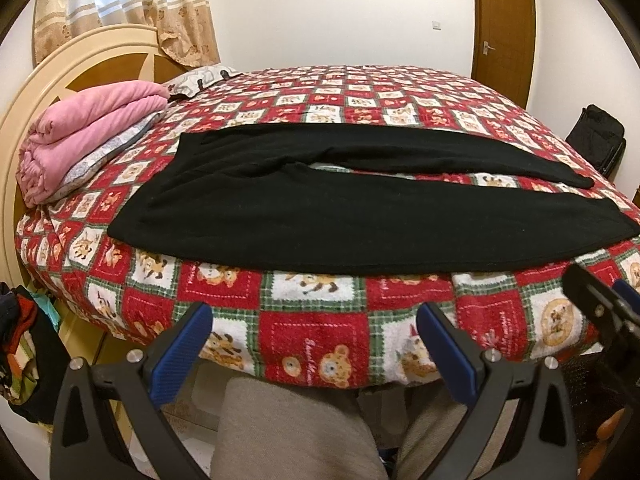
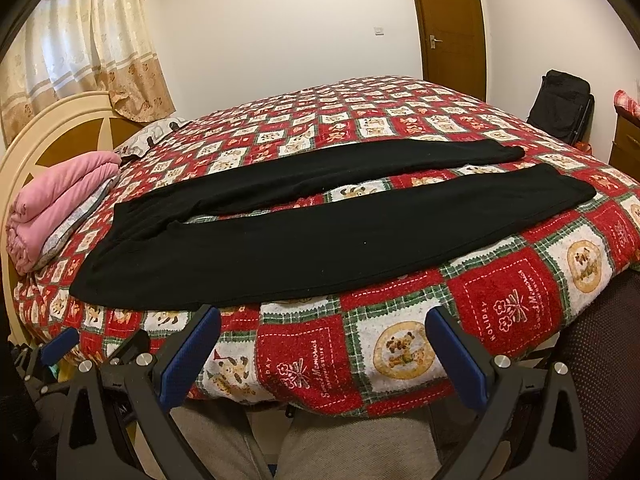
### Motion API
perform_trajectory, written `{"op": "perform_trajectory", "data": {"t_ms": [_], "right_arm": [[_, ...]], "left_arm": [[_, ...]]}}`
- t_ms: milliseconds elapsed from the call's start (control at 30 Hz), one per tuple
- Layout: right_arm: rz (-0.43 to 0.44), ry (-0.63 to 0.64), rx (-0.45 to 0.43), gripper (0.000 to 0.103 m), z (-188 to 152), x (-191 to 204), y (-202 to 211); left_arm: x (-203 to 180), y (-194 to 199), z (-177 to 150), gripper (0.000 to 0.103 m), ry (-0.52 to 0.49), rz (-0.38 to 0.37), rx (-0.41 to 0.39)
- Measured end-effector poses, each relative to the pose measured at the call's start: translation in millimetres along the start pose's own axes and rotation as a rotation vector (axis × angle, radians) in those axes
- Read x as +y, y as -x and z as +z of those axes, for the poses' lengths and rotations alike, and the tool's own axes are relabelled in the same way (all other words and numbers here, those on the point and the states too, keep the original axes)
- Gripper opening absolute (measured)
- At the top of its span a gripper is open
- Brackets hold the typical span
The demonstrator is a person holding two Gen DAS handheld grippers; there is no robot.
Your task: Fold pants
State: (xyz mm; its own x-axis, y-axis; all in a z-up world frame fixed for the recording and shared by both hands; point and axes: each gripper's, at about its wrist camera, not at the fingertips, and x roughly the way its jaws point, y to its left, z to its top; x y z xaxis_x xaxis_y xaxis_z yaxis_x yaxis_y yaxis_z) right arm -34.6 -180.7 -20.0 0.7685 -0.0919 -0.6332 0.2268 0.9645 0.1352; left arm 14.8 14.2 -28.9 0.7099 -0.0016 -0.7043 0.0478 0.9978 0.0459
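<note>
Black pants (image 1: 320, 208) (image 2: 320, 224) lie flat across the bed, waist to the left, both legs stretched to the right with a narrow gap between them. My left gripper (image 1: 314, 324) hovers open just off the bed's near edge, below the near leg, with nothing between its blue pads. My right gripper (image 2: 324, 328) is likewise open and empty, off the near edge below the near leg. Part of the right gripper (image 1: 600, 304) shows at the right of the left wrist view, and the left gripper's pad (image 2: 60, 344) at the lower left of the right wrist view.
The bed carries a red, white and green patchwork blanket (image 1: 312, 340) (image 2: 400, 120). A folded pink quilt (image 1: 88, 132) (image 2: 56, 196) sits on pillows by the cream headboard (image 1: 48, 72). A black bag (image 2: 560, 100) stands near the door (image 2: 448, 20). A person's grey-trousered legs (image 1: 296, 428) are below the grippers.
</note>
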Motion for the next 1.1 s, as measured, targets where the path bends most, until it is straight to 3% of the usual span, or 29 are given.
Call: {"op": "perform_trajectory", "data": {"t_ms": [167,300,467,633,767,900,1100], "right_arm": [[0.007,0.026,-0.016,0.102,3,-5,-8],[0.013,0.038,0.025,0.102,12,-16,-33],[0.064,0.080,0.032,0.102,55,-16,-67],[0.120,0.195,0.038,0.102,115,10,-105],[0.128,0.285,0.069,0.101,145,36,-142],[0.173,0.348,0.144,0.073,155,57,-178],[0.239,0.354,0.176,0.071,175,64,-213]], "left_arm": [[27,-23,9,0.103,0.027,-0.005,0.040],[58,-57,26,0.103,0.032,0.026,0.106],[104,-90,78,0.103,0.005,0.068,0.121],[148,-131,141,0.103,0.019,0.144,0.105],[189,-187,183,0.103,0.084,0.125,0.166],[227,-231,203,0.103,0.181,0.106,0.204],[241,-279,217,0.101,0.228,0.051,0.256]]}}
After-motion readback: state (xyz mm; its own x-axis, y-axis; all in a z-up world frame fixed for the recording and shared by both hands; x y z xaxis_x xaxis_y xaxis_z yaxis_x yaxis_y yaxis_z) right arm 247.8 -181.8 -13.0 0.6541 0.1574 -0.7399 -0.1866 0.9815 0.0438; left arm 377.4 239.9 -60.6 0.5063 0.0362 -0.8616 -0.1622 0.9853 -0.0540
